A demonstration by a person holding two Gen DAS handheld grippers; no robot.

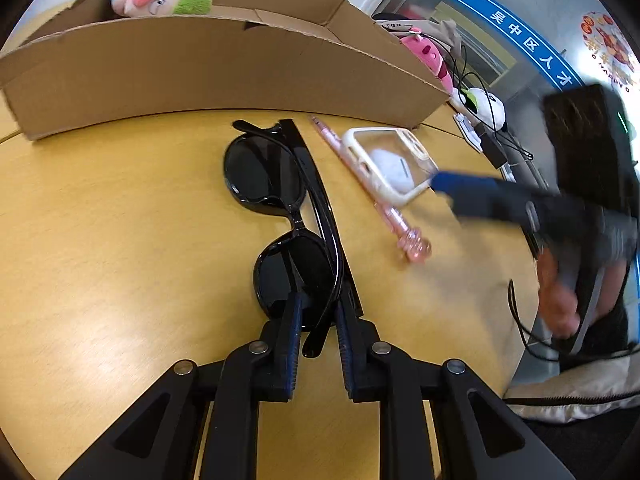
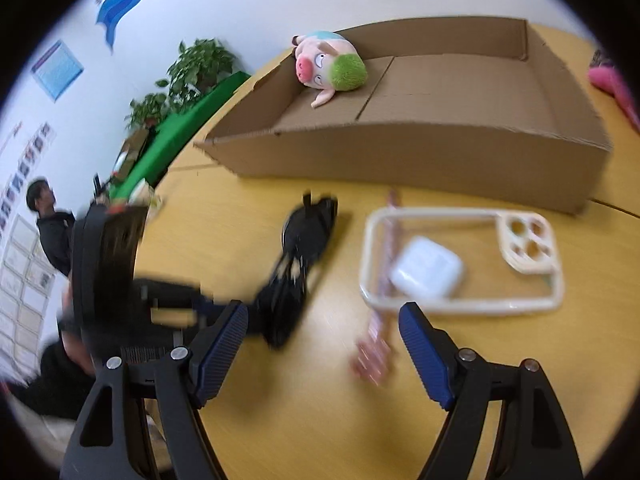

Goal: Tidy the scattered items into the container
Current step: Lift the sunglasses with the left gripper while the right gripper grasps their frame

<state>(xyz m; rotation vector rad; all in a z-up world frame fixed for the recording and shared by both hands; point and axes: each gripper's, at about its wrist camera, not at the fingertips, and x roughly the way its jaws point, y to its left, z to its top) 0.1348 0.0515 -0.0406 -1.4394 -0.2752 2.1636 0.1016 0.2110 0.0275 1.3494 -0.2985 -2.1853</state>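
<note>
The left claw (image 1: 316, 320) pinches the folded sunglasses (image 1: 288, 216) on the surface (image 1: 120, 240). The right claw (image 2: 324, 320) hangs spread above the pen (image 2: 376, 344), beside the phone case (image 2: 460, 260).

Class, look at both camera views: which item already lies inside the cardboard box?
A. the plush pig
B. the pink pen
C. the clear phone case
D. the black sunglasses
A: the plush pig lies on the floor of the cardboard box, while the other three lie on the table.
</note>
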